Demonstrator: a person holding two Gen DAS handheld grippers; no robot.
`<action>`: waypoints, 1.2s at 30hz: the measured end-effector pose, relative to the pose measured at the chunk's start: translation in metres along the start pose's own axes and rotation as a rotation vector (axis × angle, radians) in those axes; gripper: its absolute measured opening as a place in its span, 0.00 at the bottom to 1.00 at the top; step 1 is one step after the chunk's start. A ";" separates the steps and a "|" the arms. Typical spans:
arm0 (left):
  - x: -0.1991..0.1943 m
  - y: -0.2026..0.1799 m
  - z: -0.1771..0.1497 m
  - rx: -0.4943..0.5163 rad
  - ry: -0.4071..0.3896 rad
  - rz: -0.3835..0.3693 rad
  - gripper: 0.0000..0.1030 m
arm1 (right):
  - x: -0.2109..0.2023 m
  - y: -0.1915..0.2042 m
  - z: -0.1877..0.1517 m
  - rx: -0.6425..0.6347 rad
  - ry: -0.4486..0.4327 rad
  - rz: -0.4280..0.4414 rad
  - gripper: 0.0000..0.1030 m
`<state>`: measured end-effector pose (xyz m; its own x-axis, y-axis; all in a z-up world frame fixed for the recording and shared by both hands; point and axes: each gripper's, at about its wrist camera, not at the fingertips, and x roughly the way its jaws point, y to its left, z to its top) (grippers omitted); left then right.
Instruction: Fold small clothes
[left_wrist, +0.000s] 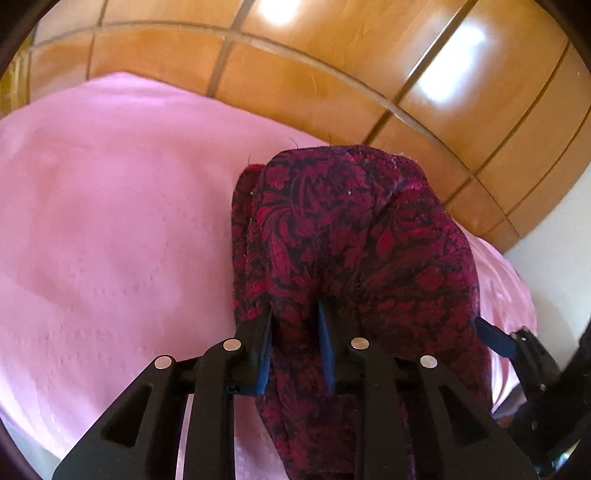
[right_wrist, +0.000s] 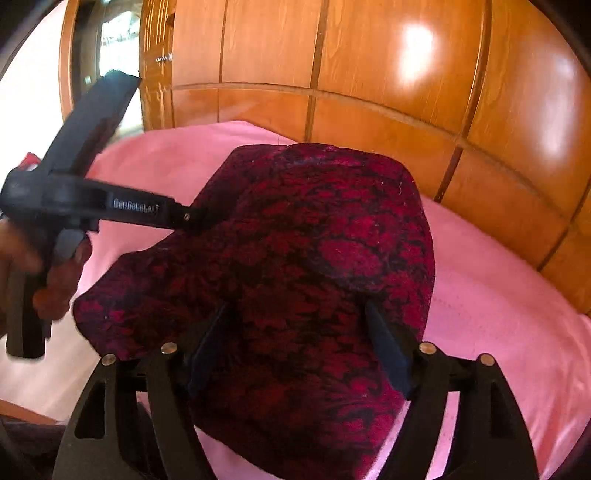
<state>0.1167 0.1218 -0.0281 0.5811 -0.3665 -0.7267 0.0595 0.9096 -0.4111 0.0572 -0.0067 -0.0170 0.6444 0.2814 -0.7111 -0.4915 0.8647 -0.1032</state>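
A glossy wooden wall (left_wrist: 332, 74) of panels rises behind everything, curved by the lens. In front of it spreads a pink sheet (left_wrist: 110, 229), lightly wrinkled, filling the lower half of both views. On the sheet, toward its far edge by the wall, sits the cloth (right_wrist: 314, 251), dark with a red floral pattern, bunched into a rounded heap with one flap trailing toward the left hand. The left gripper (left_wrist: 295, 314) has its jaws narrow, pinching a fold of the cloth between its blue pads; the fabric drapes over and past the fingers. The right gripper (right_wrist: 299, 317) stands with jaws wide, one finger on each side of the heap; the cloth lies between them, not squeezed. In the right view, a hand (right_wrist: 55, 280) holds the left gripper's handle, blurred.
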 end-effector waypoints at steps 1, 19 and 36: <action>-0.002 -0.003 -0.001 0.000 -0.007 0.012 0.25 | 0.001 0.003 0.000 -0.014 0.009 -0.013 0.74; -0.011 -0.013 -0.006 0.025 -0.049 0.089 0.36 | -0.058 -0.041 0.031 0.173 -0.108 -0.282 0.95; -0.014 -0.017 -0.007 0.038 -0.054 0.118 0.36 | -0.054 -0.066 0.035 0.217 -0.090 -0.289 0.97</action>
<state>0.1019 0.1103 -0.0149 0.6290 -0.2458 -0.7375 0.0180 0.9530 -0.3023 0.0751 -0.0645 0.0526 0.7919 0.0392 -0.6094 -0.1518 0.9793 -0.1342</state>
